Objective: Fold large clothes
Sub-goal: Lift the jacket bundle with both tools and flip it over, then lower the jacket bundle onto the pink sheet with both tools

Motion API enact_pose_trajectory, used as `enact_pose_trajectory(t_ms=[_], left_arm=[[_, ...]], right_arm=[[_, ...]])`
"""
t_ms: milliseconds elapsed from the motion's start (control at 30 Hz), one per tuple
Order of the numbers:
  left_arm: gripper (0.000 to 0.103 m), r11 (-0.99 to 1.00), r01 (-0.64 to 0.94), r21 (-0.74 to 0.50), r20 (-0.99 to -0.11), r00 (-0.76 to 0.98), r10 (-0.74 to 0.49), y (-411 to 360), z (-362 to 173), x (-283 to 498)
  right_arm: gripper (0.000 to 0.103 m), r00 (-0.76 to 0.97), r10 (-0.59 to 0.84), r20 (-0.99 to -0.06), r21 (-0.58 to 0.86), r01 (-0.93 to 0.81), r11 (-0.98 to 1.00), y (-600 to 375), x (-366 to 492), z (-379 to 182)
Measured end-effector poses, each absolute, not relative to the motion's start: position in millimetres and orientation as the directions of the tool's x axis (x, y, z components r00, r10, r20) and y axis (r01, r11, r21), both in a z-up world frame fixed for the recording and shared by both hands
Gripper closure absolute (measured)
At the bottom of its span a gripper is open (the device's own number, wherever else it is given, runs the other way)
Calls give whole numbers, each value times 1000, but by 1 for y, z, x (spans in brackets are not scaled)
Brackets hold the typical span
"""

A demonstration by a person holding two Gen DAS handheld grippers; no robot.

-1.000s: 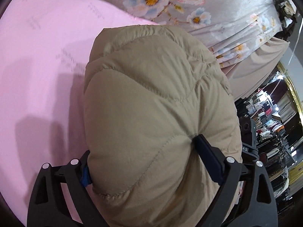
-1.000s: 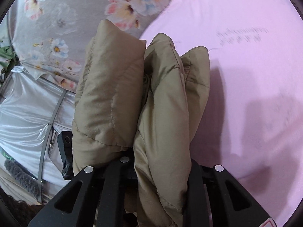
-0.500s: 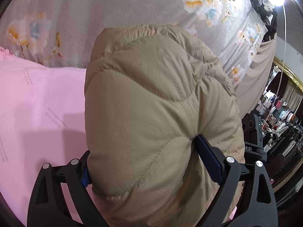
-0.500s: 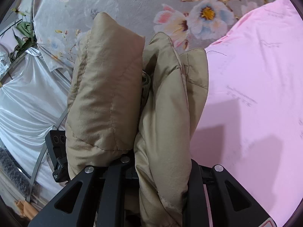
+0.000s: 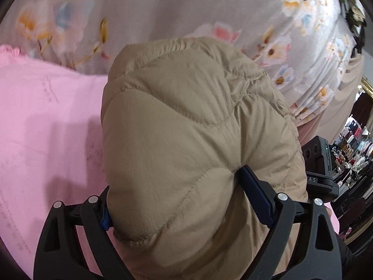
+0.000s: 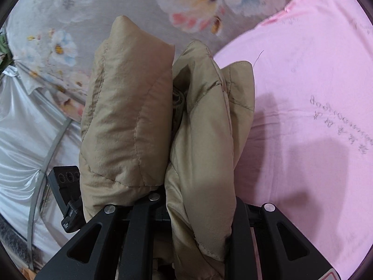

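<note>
Tan quilted puffer jacket (image 5: pixel 198 144) hangs above the pink sheet (image 5: pixel 46 128), left gripper (image 5: pixel 186 200) and right gripper (image 6: pixel 198 212) each pinching a bunched edge at six o'clock, apparently to carry a fold across.

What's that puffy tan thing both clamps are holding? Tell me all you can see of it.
It looks like a padded tan jacket, quilted in curved stitched panels, of smooth, slightly shiny fabric. The left gripper pinches one rounded bulge; the right gripper clamps bunched, folded layers that stick up in lobes. It is held above a pink sheet, with flowered grey cloth behind.
</note>
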State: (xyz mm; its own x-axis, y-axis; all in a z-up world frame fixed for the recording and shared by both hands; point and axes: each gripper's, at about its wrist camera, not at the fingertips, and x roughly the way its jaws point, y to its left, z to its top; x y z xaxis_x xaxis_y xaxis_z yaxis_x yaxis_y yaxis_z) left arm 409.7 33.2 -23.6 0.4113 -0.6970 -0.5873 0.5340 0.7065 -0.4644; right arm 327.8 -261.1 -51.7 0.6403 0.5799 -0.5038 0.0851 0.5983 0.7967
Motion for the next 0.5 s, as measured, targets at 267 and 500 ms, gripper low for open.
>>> enact_pose_trajectory(t_ms=[267, 500], left_arm=[[15, 703, 449, -551, -586, 392, -709, 52, -74, 440], [14, 812, 445, -377, -628, 522, -578, 71, -47, 413]], right_arm=[[72, 648, 571, -504, 823, 158, 546, -268, 344, -99], [62, 680, 491, -544, 773, 178, 608, -290, 310, -72]])
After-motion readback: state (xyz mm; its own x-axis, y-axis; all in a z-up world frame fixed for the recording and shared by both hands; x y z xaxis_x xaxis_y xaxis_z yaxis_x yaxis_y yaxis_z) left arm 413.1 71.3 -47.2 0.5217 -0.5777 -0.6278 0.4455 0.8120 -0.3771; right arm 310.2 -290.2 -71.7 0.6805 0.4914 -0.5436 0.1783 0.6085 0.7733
